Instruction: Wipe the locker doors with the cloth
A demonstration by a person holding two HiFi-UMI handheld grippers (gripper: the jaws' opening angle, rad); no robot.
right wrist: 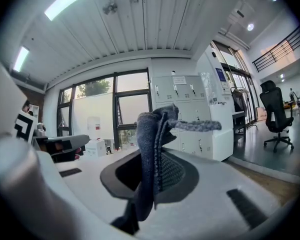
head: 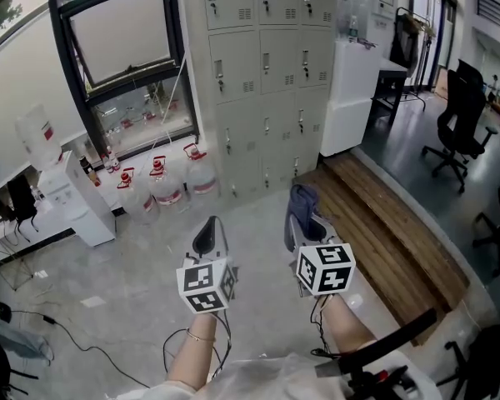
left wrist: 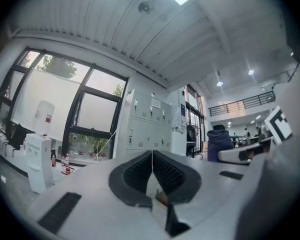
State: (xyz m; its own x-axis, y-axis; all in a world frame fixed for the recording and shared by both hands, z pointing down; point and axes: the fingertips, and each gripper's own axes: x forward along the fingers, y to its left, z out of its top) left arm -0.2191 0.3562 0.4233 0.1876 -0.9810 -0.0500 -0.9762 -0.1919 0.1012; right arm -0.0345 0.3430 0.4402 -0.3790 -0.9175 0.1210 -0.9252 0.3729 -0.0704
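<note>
A bank of grey lockers [head: 262, 73] stands against the far wall, well ahead of both grippers; the lockers [left wrist: 150, 129] also show in the left gripper view, and the lockers [right wrist: 182, 109] in the right gripper view. My right gripper [head: 302, 223] is shut on a blue-grey cloth [head: 301, 200], which sticks up from between its jaws. In the right gripper view the cloth [right wrist: 152, 149] is bunched and pinched between the black pads. My left gripper [head: 206, 236] is shut with nothing in it, held low beside the right one. Its pads [left wrist: 140, 173] meet in the left gripper view.
Several water jugs [head: 162, 183] stand on the floor under a window [head: 125, 48], left of the lockers. A white water dispenser [head: 75, 202] is further left. A white cabinet [head: 354, 90], a wooden step [head: 392, 232] and office chairs [head: 458, 123] are on the right.
</note>
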